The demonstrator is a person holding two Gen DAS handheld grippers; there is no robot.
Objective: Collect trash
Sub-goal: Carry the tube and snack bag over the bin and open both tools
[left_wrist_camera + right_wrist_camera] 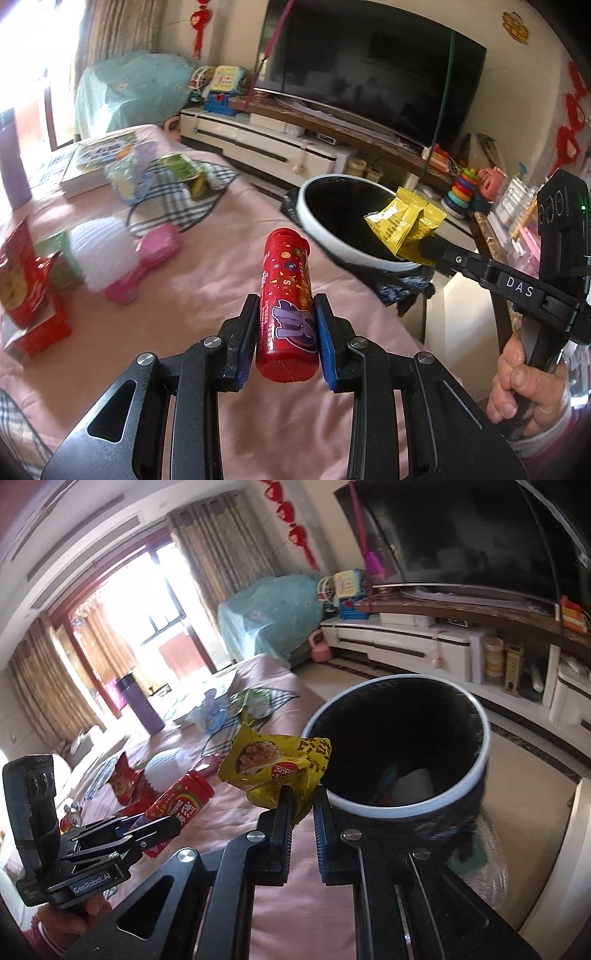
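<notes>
A red candy tube (288,306) lies lengthwise between the blue pads of my left gripper (286,301), which is shut on it above the pink cloth (207,280). My right gripper (424,251) comes in from the right, shut on a crumpled yellow snack packet (402,221) held over the near rim of the black, white-rimmed trash bin (314,229). In the right wrist view, the yellow packet (273,764) is pinched in my right gripper (301,794) just left of the bin (369,805), which has scraps at its bottom. My left gripper (147,823) holds the tube (181,801) at lower left.
On the pink cloth lie red snack packets (26,280), a white stack of paper liners (103,251), a pink toy (147,258), a checked cloth (173,199) and books (96,158). A purple flask (142,705) stands farther back. A TV (369,74) and cabinet line the wall.
</notes>
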